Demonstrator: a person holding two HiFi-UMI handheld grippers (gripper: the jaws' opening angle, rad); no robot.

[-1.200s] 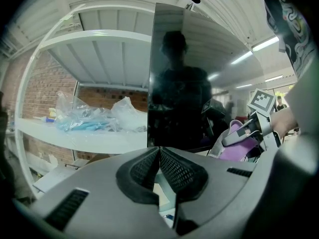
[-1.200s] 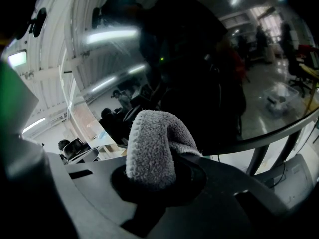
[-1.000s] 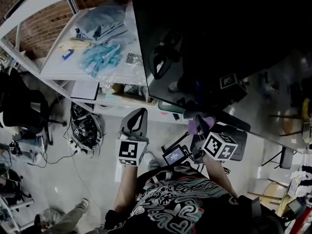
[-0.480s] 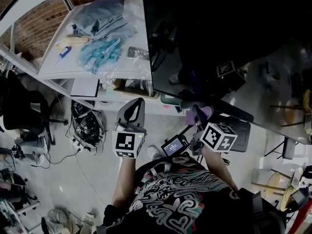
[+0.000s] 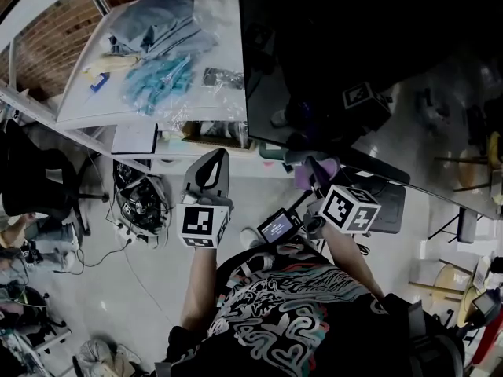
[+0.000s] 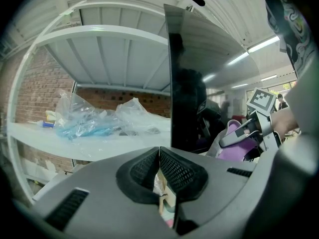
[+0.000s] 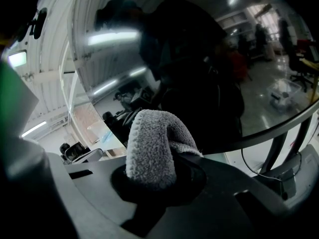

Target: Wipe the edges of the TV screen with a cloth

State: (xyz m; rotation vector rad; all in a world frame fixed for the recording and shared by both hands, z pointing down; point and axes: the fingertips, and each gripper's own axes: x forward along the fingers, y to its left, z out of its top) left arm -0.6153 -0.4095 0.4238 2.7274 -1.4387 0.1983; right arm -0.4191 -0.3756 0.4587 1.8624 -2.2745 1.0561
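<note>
While one right gripper (image 7: 155, 177) is pinching one fuzzy, folded-over cloth (image 7: 149, 143) by one glossy black TV screen (image 5: 354, 45), one left gripper (image 6: 159, 169) is hovering, its jaws pressed together, empty.

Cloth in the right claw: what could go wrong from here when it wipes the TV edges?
1. Only a small wad of cloth sticks out past the right claw; pressed hard, the claw itself might touch and scratch the TV.
2. The left claw is shut and empty, so nothing steadies the screen; a firm push might rock it.
3. Plastic bags lie on the shelf by the TV's side edge and might get knocked.
</note>
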